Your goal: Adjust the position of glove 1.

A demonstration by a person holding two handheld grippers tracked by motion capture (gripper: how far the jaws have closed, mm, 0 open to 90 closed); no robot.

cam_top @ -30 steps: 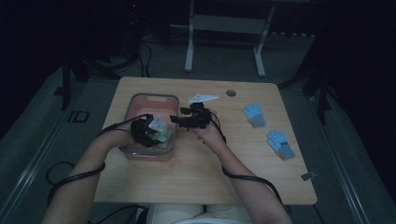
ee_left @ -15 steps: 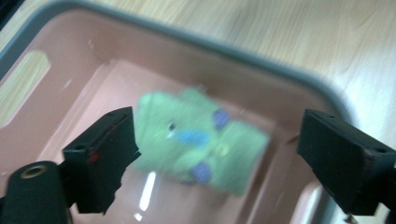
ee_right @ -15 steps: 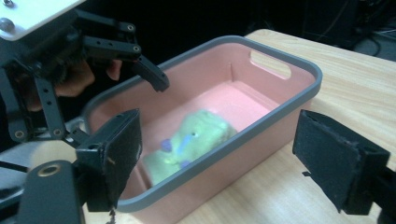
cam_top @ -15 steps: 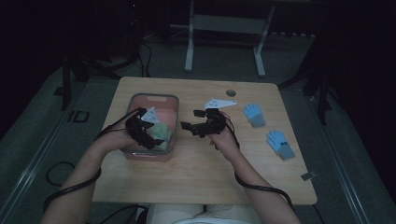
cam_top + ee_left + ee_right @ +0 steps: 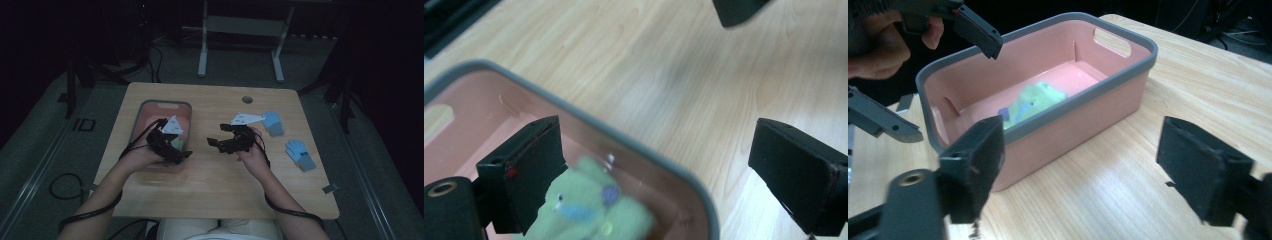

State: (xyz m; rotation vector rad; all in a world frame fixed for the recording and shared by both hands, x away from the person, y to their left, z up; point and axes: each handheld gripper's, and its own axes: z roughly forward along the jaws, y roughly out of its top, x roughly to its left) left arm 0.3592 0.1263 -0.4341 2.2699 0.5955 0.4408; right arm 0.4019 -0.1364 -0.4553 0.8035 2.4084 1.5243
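**Now: one bin, one green cloth, two grippers, two blue gloves**

Counted from left to right across the wooden table (image 5: 210, 195): one pink bin (image 5: 145, 112) with a grey rim, one left gripper (image 5: 186, 154) over the bin's near end, one right gripper (image 5: 215, 135) above bare wood, and two blue gloves (image 5: 272, 122) lying well apart from the bin near the right edge. The bin holds a single pale green cloth (image 5: 1035, 100) with small blue marks, lying on its floor. Both grippers' jaws have just been opening and now stand wide, with nothing between the pads. The right gripper view shows the whole bin with its handle slot and the cloth lying free of both grippers. The left gripper view shows the cloth (image 5: 594, 210) blurred beside one jaw, and the rim below. The high view alone takes in the gloves.
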